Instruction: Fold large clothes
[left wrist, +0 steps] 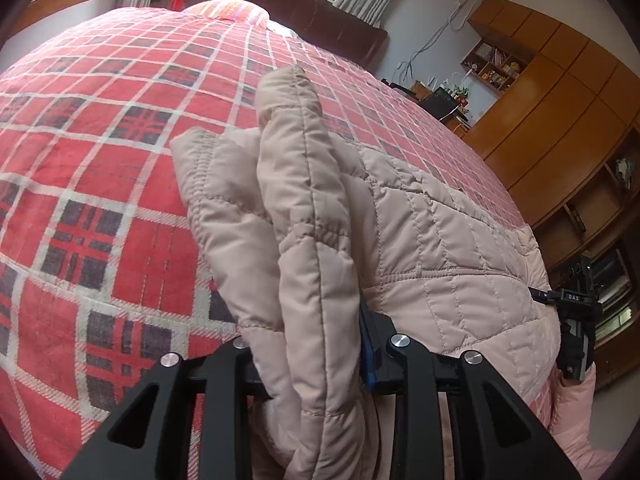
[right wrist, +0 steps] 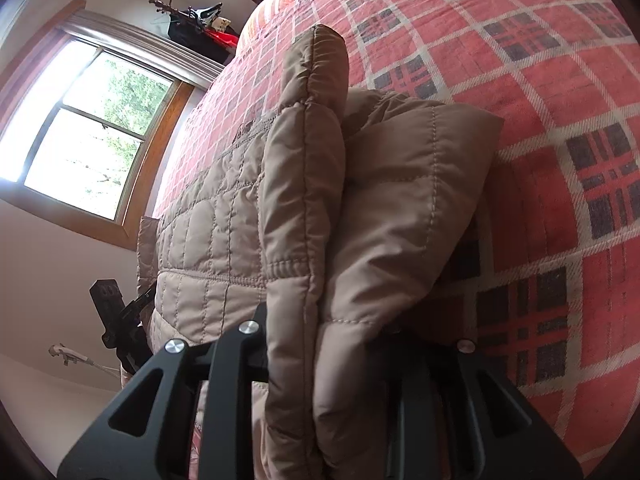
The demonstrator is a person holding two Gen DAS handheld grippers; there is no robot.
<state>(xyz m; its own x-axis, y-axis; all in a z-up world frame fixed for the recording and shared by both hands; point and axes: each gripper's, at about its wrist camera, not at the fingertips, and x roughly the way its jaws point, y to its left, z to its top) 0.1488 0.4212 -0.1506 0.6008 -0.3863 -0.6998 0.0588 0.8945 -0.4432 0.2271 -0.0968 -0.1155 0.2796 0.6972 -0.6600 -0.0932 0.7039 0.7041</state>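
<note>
A pale pink quilted jacket (left wrist: 440,248) lies on the bed, its near edge lifted. My left gripper (left wrist: 316,364) is shut on a thick fold of that edge, which stands up between the jaws and hides the fingertips. A blue pad (left wrist: 369,354) shows on the right finger. In the right wrist view the jacket (right wrist: 224,232) looks tan. My right gripper (right wrist: 320,344) is shut on a bunched fold of it there. Each gripper shows in the other's view: the right gripper (left wrist: 576,320) at the jacket's far right edge, the left gripper (right wrist: 120,328) at its left edge.
The bed has a red plaid cover (left wrist: 100,140) with a striped pillow (left wrist: 236,10) at its head. Wooden cabinets and shelves (left wrist: 560,100) stand to the right of the bed. A window (right wrist: 92,120) is on the wall to the left.
</note>
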